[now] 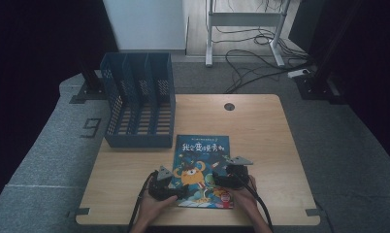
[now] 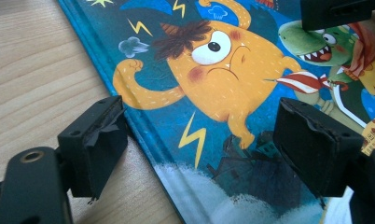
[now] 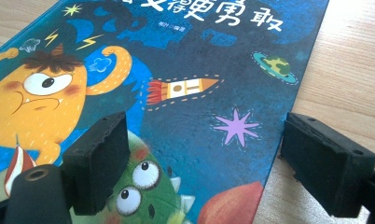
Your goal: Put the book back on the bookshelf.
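A blue picture book [image 1: 202, 167] with an orange one-eyed monster on its cover lies flat on the wooden table [image 1: 261, 141], near the front edge. My left gripper [image 1: 170, 183] is open and low over the book's left edge; in the left gripper view its jaws straddle that edge of the book [image 2: 232, 93], one finger [image 2: 94, 144] over bare wood. My right gripper [image 1: 234, 171] is open over the book's right edge; in the right gripper view the book [image 3: 185, 93] lies between the jaws, one finger [image 3: 328, 163] over the table.
A dark blue slotted file rack [image 1: 138, 99] stands at the table's back left, just behind the book. A round cable hole [image 1: 229, 106] sits near the back edge. Beyond the table are a desk frame [image 1: 244, 29] and floor cables [image 1: 261, 63].
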`<action>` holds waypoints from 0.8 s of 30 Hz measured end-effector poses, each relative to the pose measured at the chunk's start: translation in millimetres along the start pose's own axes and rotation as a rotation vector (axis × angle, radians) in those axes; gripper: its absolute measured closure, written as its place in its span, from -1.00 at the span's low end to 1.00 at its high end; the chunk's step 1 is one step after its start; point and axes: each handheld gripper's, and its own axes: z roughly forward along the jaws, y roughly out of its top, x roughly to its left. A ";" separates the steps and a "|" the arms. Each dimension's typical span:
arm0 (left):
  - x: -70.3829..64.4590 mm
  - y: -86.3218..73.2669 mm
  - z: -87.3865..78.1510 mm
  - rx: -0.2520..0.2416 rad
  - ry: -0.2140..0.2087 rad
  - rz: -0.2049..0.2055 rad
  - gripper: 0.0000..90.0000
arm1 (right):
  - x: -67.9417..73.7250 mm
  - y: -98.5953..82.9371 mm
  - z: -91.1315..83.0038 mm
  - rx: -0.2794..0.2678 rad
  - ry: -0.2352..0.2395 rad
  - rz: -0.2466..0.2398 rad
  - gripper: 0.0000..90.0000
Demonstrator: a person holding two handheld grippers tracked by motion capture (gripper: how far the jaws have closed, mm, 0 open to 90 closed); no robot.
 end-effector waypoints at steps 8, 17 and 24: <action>0.1 0.2 0.5 -0.005 0.000 -0.007 -0.62 | -4.4 1.9 -3.1 -0.005 0.039 0.081 -0.66; 1.5 0.3 0.2 -0.006 -0.009 -0.014 -0.62 | -13.4 4.5 -9.2 -0.027 0.115 0.175 -0.65; 3.0 0.5 0.0 -0.008 -0.016 -0.018 -0.63 | -19.6 9.1 -20.2 -0.076 0.183 0.233 -0.61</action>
